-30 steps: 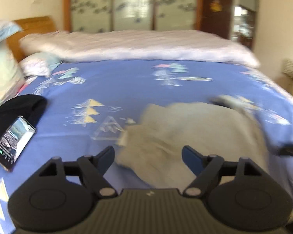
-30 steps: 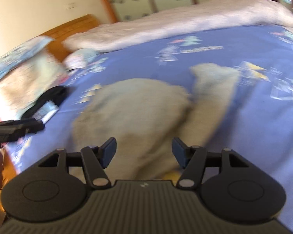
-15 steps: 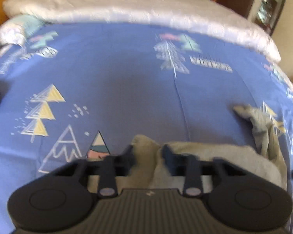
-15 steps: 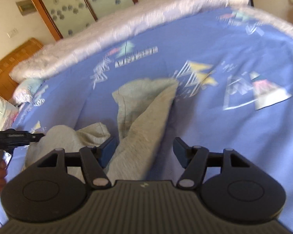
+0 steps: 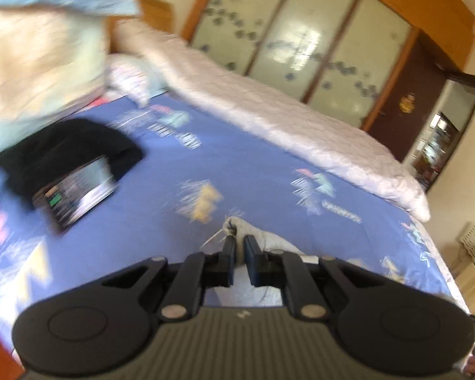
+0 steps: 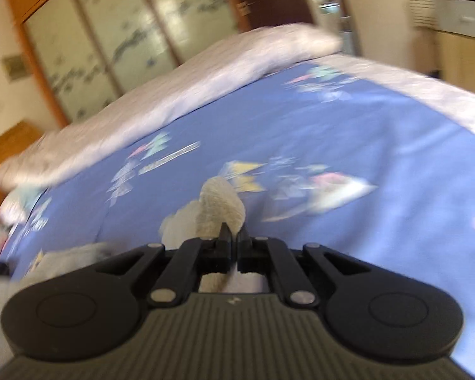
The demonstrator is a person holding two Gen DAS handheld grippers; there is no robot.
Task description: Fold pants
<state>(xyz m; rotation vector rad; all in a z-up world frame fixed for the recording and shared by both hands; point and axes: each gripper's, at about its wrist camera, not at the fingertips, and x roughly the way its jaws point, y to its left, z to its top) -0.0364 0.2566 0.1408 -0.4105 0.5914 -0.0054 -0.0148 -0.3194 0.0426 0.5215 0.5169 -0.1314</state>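
Blue patterned bedsheet (image 5: pixel 262 174), bunched fuzzy grey pants (image 6: pixel 220 205)

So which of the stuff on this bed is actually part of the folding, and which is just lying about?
Part of the job:
- grey pants
- left gripper, shut on the pants
- right gripper, shut on the pants

Just lying about:
- phone
- black garment
- white quilt
- pillows

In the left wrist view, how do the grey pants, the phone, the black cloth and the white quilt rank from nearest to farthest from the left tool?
1. Grey pants: pinched in the left tool.
2. Phone: on the left.
3. Black cloth: under and behind the phone.
4. White quilt: along the far side.
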